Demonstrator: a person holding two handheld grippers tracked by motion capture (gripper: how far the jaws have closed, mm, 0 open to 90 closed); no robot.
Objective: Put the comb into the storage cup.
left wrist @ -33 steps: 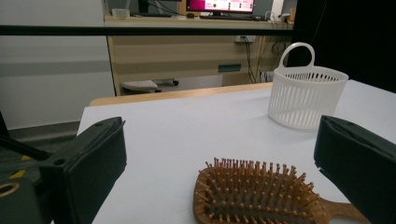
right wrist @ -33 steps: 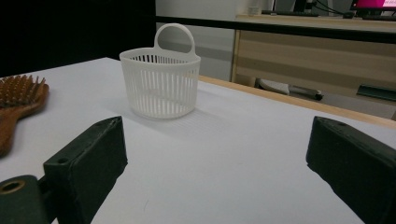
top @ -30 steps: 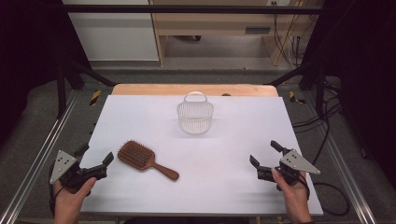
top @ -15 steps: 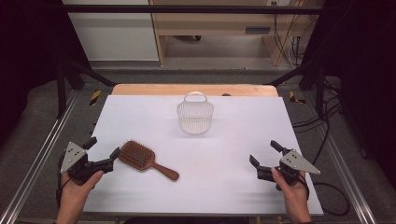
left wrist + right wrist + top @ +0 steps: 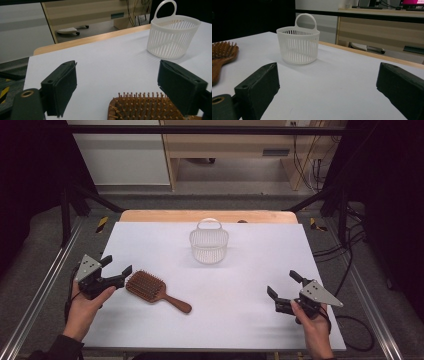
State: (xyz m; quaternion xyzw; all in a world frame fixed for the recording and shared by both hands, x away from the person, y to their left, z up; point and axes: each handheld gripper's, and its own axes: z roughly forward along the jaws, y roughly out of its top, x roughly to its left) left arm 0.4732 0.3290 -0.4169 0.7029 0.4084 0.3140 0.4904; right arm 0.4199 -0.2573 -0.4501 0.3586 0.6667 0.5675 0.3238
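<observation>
- The left gripper [image 5: 119,266] has its jaws apart, and they have just been closing in; the bristled head of the wooden hairbrush [image 5: 156,291] lies just ahead of the tips, edging between them but untouched.
- The brush handle points away toward the right gripper [image 5: 284,285], well apart from it.
- The right gripper's jaws stand wide with nothing between them.
- The white basket [image 5: 209,244] stands upright on the white table [image 5: 240,320], beyond both grippers.

Bright even overhead light on white table [image 5: 240,320]; surroundings dark; soft shadows, slight blur.
</observation>
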